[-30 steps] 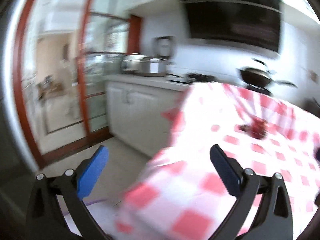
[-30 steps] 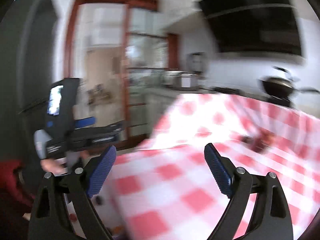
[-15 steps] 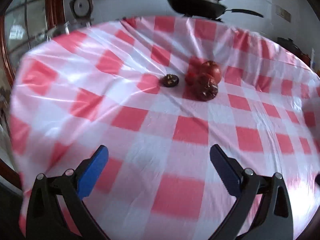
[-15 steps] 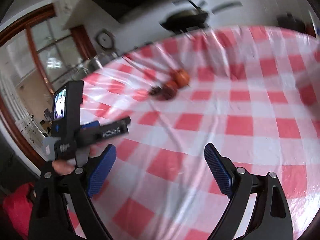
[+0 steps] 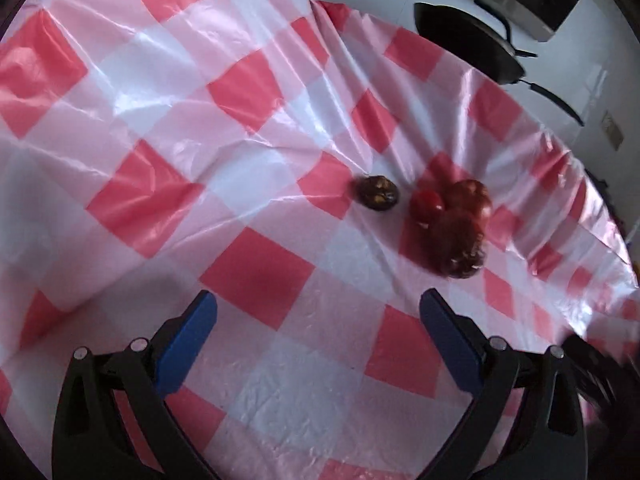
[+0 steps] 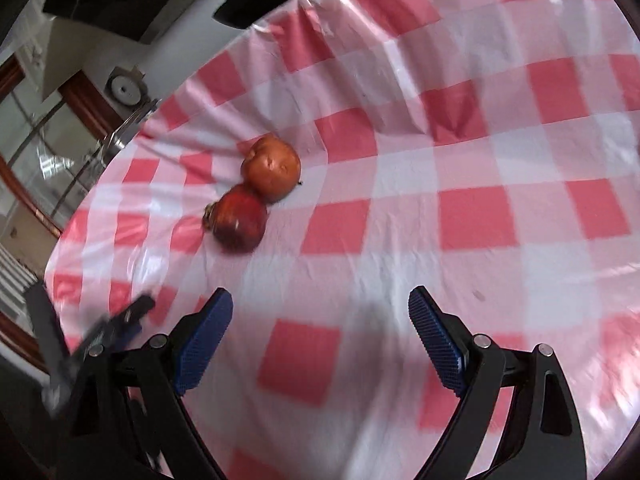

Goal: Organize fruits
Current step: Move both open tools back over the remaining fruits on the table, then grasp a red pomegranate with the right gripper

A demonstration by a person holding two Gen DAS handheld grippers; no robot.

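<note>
A small group of fruit lies on the red-and-white checked tablecloth (image 5: pixel 256 272). In the left wrist view it is a small dark round fruit (image 5: pixel 376 198), a small red fruit (image 5: pixel 428 202), a red pomegranate (image 5: pixel 474 196) and a darker one (image 5: pixel 460 248) touching it. The right wrist view shows an orange-red pomegranate (image 6: pixel 274 170) against a dark red pomegranate (image 6: pixel 240 220). My left gripper (image 5: pixel 318 308) is open and holds nothing, short of the fruit. My right gripper (image 6: pixel 320 300) is also open and holds nothing, well below the two pomegranates. The left gripper's blurred body (image 6: pixel 100 328) shows at lower left.
A black wok (image 5: pixel 468 48) sits on the counter behind the table. The cloth drops over the table's far edge (image 5: pixel 580 184). A wood-framed glass door (image 6: pixel 44 152) stands past the table's left side. The right gripper appears as a dark blur (image 5: pixel 592 364).
Both views have swung from the kitchen room down onto the table. The fruit now appears larger and closer. Both grippers have stayed open.
</note>
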